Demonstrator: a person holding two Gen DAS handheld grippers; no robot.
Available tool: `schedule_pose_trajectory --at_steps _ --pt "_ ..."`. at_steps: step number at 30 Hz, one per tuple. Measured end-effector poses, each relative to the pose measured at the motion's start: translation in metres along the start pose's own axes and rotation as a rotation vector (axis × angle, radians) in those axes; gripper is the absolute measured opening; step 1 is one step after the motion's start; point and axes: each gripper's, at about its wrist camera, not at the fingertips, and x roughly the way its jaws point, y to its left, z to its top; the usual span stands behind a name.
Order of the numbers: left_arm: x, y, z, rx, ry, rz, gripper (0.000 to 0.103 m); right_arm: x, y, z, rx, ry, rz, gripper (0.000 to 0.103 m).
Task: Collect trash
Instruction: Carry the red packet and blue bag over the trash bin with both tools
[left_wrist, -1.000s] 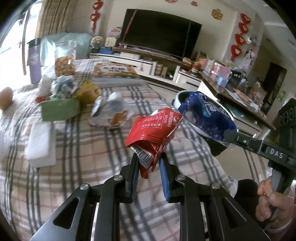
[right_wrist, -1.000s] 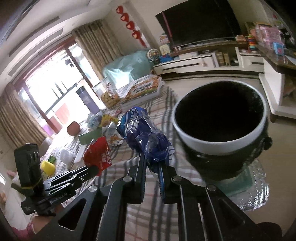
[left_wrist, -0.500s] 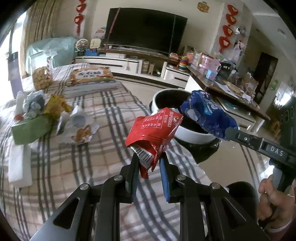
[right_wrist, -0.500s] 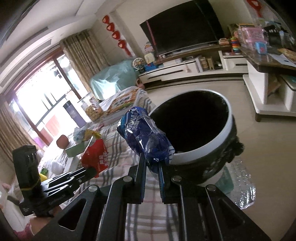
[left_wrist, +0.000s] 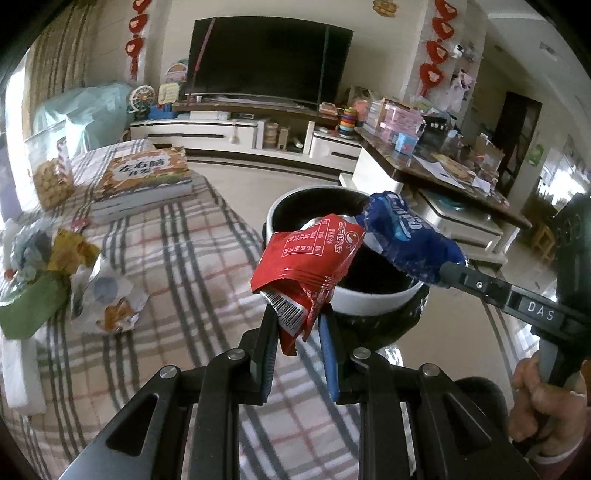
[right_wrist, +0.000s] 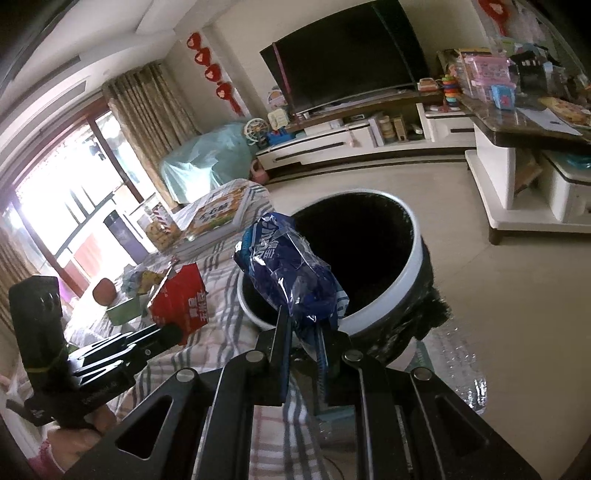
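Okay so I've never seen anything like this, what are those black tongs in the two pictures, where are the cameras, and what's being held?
No robot here: a person holds a hand-operated gripper in each hand, each carrying a forward-looking fisheye camera. The left gripper, seen from its own camera, has its jaws shut on a red snack wrapper. The right gripper pinches a blue wrapper. Both are near a white-rimmed bin with a black liner, standing on the floor beside the plaid-covered table. On the cloth lie more crumpled wrappers, a book and a green box.
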Motion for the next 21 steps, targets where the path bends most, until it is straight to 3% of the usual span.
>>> schedule_pose_trajectory --at_steps 21 --pt "0.049 -0.019 0.038 0.049 0.034 -0.010 0.021 0.018 -0.021 0.025 0.002 0.017 -0.066 0.011"
